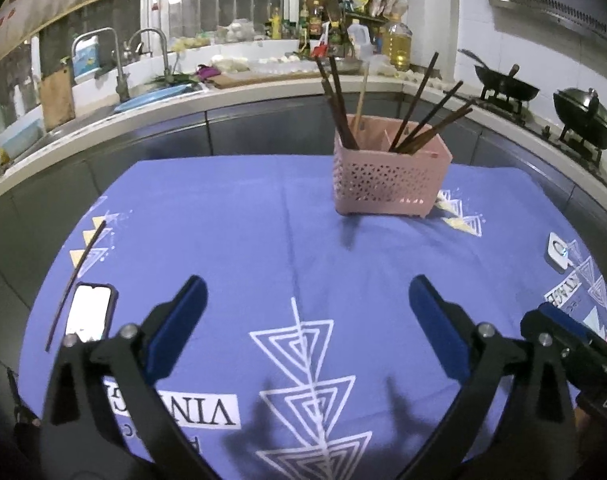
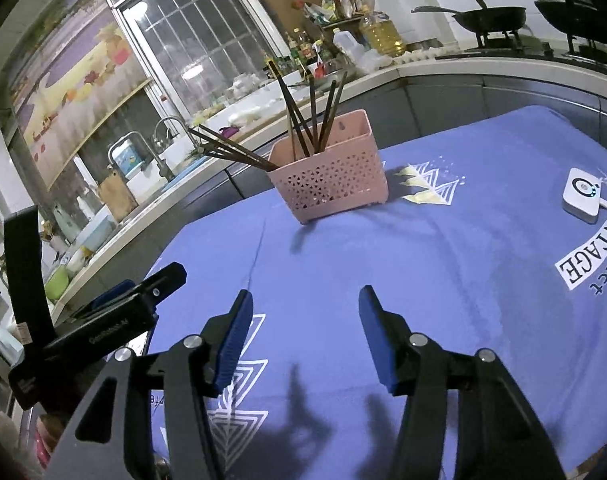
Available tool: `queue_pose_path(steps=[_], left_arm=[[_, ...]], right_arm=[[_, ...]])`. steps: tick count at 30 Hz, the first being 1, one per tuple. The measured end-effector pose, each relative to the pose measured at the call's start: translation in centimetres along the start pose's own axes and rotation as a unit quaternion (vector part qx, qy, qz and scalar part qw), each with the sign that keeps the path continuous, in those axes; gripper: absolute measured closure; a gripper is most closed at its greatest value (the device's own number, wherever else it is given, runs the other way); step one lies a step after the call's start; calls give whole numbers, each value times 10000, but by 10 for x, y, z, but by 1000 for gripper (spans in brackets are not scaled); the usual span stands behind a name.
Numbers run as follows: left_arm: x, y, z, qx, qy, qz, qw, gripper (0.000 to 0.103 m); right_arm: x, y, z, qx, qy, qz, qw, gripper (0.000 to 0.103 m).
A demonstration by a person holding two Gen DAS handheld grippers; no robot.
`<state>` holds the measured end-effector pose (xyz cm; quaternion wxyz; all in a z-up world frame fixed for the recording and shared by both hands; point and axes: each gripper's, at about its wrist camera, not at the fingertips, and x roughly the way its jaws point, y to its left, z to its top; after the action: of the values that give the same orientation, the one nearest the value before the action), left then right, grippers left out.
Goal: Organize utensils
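Both our tools hang low over the desk (image 1: 223, 208), which is draped in a blue printed cloth. The left tool (image 1: 307, 300) has its jaws spread wide with nothing between them; the right tool (image 2: 305, 312) has its jaws apart too, less widely, and equally empty.

The pink basket (image 1: 387, 184) stands upright towards the far side of the cloth, well apart from both tools. Its chopsticks (image 1: 337, 96) lean out in two bunches, one in each compartment. One loose chopstick (image 1: 73, 280) lies flat near the left edge of the cloth, just beside a phone (image 1: 89, 312).

We judge that the loose stick is what remains to be put away. It looks thin, stiff, light and probably smooth, so it may roll or slide out of the pads. Lying flat on soft cloth, it would be best pinched near its middle, with the pads across its length. The basket looks light and could tip if nudged.

Only the left wrist view shows the loose stick and the whole phone. The right wrist view shows the white device (image 2: 581, 196) on the cloth more clearly, and the left tool from the side.
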<state>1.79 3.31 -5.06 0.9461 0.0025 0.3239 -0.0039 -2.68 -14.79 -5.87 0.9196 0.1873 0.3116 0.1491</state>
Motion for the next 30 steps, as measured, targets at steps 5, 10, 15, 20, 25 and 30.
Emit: queue_pose_path(steps=[5, 10, 15, 20, 25, 30], left_arm=[[-1, -3, -1, 82, 6, -34, 10000, 6], [-10, -2, 4, 79, -152, -32, 9998, 6], [-20, 0, 10, -5, -336, -153, 9993, 6], [-22, -6, 19, 157, -429, 11, 9990, 6], [-22, -12, 25, 298, -444, 345, 9980, 6], [-25, -14, 26, 311, -507, 489, 9970, 6]], right_arm=[[0, 1, 1, -7, 1, -2, 10000, 47], [-2, 3, 2, -19, -53, -13, 10000, 46], [-1, 1, 4, 11, -39, -10, 10000, 46], [-1, 3, 12, -115, 3, -8, 9999, 46], [-11, 7, 26, -173, -172, 100, 9997, 44], [-17, 12, 32, -221, -290, 178, 9992, 43]])
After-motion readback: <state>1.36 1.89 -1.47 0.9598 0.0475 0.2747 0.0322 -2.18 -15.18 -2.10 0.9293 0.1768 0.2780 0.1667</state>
